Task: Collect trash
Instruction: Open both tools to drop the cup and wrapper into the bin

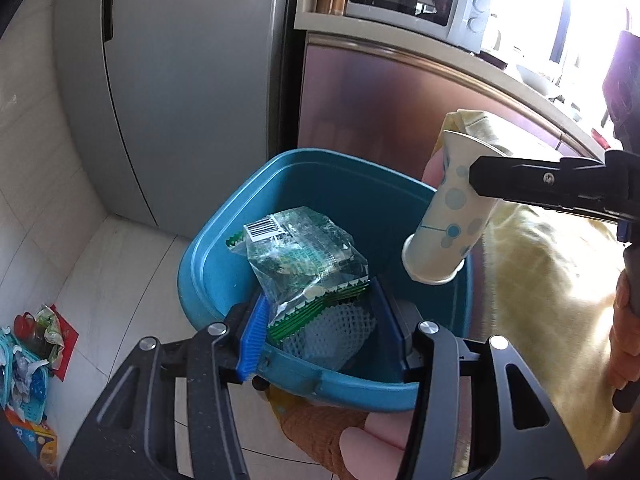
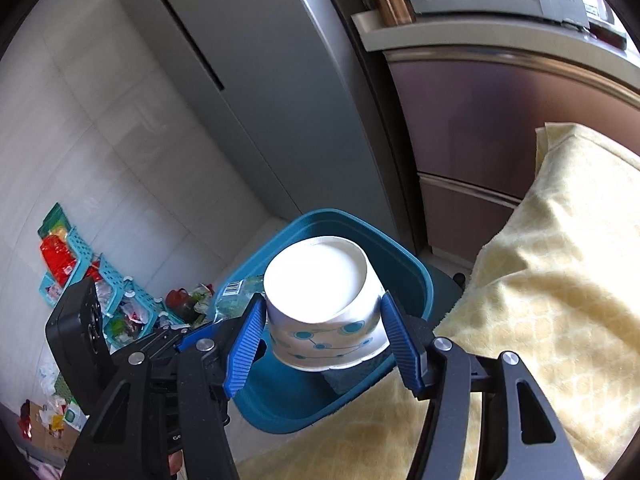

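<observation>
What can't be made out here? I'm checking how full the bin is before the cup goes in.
- Blue bin floor: hidden by the plastic wrapper and foam net, left wrist view.
- Bin interior: blocked by the paper cup, right wrist view.
- Floor litter: too small to identify.

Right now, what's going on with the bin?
A person is binning trash with two handheld grippers. The left gripper holds a plastic wrapper and white foam netting over the blue bin. The right gripper holds a paper cup, base forward, above the bin. Neither is released yet.
</observation>
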`<action>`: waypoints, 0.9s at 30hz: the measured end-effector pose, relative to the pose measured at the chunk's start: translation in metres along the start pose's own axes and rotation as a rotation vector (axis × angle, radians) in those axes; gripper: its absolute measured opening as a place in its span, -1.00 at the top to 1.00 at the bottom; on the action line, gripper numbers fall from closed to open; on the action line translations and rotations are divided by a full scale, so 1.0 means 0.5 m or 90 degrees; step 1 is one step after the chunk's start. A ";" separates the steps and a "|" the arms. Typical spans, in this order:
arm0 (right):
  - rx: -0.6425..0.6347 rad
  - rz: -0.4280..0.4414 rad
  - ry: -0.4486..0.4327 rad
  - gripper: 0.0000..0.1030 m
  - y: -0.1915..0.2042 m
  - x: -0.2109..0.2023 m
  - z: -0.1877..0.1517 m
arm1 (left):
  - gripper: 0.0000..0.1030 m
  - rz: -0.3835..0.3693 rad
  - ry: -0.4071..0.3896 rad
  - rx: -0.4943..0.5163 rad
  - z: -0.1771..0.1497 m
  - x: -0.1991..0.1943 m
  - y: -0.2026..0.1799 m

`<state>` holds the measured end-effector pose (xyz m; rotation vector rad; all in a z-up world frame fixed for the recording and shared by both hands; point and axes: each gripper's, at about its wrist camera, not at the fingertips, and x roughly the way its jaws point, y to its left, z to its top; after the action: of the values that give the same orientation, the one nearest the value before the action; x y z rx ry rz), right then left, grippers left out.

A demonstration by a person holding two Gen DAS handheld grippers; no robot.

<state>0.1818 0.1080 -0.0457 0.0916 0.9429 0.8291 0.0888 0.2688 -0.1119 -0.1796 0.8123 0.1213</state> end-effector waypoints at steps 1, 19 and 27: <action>0.005 -0.001 0.004 -0.13 -0.003 0.003 -0.001 | 0.04 0.002 0.002 0.000 0.000 0.004 0.000; 0.028 0.019 -0.023 -0.19 -0.026 -0.053 -0.021 | -0.32 -0.010 -0.035 -0.021 -0.005 -0.038 -0.001; -0.029 0.017 -0.086 -0.21 -0.011 -0.187 -0.077 | -0.48 -0.087 -0.106 0.041 -0.018 -0.147 -0.089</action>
<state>0.1273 0.0315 -0.0078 0.1197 0.7962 0.8577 0.0403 0.2206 -0.0592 -0.1612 0.6359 -0.0185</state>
